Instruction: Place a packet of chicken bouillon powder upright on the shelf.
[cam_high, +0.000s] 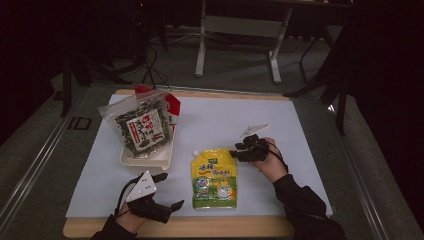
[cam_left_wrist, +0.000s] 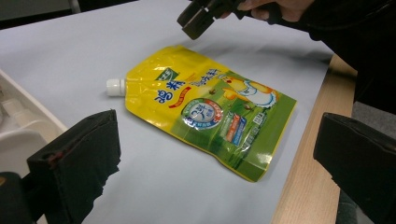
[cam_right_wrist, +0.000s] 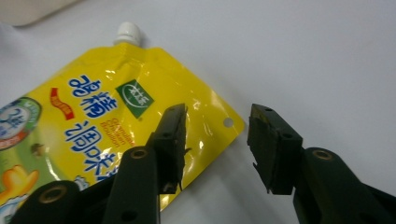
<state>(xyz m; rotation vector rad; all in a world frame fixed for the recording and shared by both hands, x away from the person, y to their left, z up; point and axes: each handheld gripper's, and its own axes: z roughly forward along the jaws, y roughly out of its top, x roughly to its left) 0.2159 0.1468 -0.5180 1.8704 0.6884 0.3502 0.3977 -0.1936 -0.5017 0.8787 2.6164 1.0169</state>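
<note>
Your right tongs (cam_right_wrist: 217, 149) stand half open, empty, straddling the yellow spouted pouch (cam_right_wrist: 107, 116) corner; left tongs (cam_left_wrist: 210, 154) wide open, empty. Lift clear before regrasping the corner squarely.

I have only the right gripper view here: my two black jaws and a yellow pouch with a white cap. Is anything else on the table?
Observer: Yes. In the high view a white tray sits beyond the left gripper, and a clear bag of dark snack rests in it.
Operator: Where is the left gripper itself?
Observer: Near the table's front edge, left of the yellow pouch. Its jaws stand wide apart with nothing between them.
Operator: Does my gripper touch the pouch?
Observer: It seems not. In the left gripper view the right gripper hangs above the sheet past the pouch's top edge, jaws open and empty.
</note>
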